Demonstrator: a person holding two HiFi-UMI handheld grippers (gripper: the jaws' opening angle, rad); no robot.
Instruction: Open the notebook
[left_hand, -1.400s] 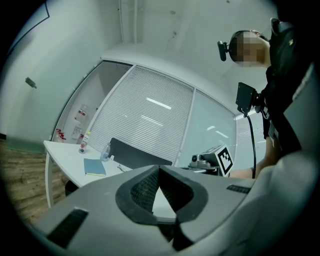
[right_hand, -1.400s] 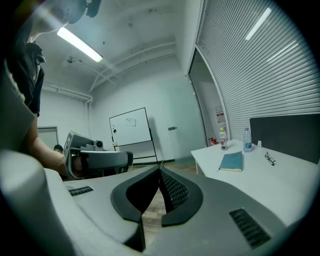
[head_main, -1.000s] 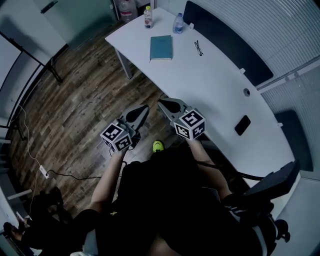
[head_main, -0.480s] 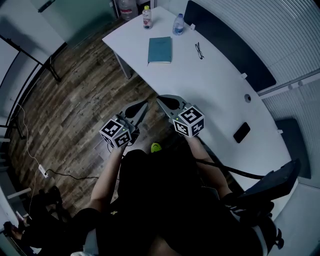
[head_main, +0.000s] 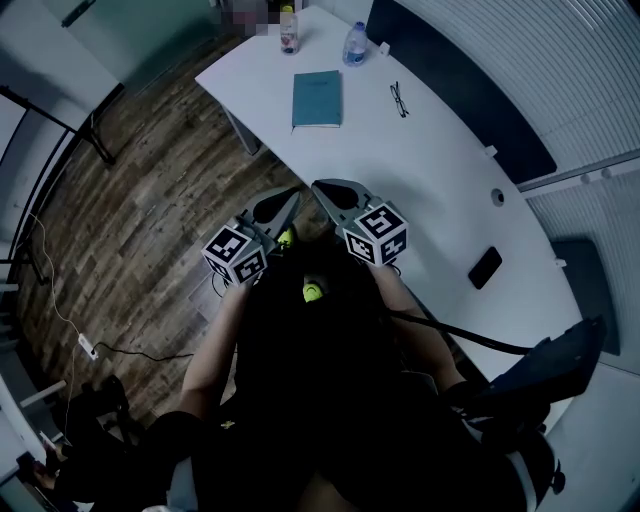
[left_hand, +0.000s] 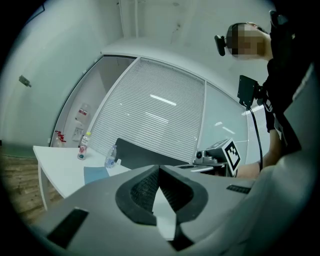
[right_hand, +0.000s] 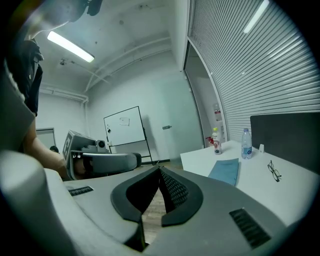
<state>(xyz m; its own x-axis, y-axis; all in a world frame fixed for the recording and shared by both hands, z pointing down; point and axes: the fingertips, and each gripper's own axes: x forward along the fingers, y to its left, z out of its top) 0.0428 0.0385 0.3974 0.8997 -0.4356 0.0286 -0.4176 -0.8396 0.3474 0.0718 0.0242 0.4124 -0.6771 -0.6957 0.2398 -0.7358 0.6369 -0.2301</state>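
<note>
A teal notebook (head_main: 317, 98) lies shut near the far end of the white table (head_main: 440, 190). It also shows as a teal notebook (left_hand: 95, 174) in the left gripper view and as a notebook (right_hand: 226, 171) in the right gripper view. My left gripper (head_main: 291, 197) and right gripper (head_main: 319, 187) are held side by side in front of the person, short of the table's near edge and well away from the notebook. Both are shut with nothing between the jaws. From its own camera the left gripper (left_hand: 159, 168) points level, and the right gripper (right_hand: 160, 169) points slightly down.
Two bottles (head_main: 288, 30) (head_main: 355, 45) stand beyond the notebook. Glasses (head_main: 399, 97) lie to its right. A dark phone (head_main: 484, 267) rests near the table's right edge. A black chair (head_main: 550, 365) stands at lower right. A whiteboard (right_hand: 124, 125) stands across the wooden floor.
Both shut grippers have moved together toward the table and the notebook. The jaws stayed closed throughout.
</note>
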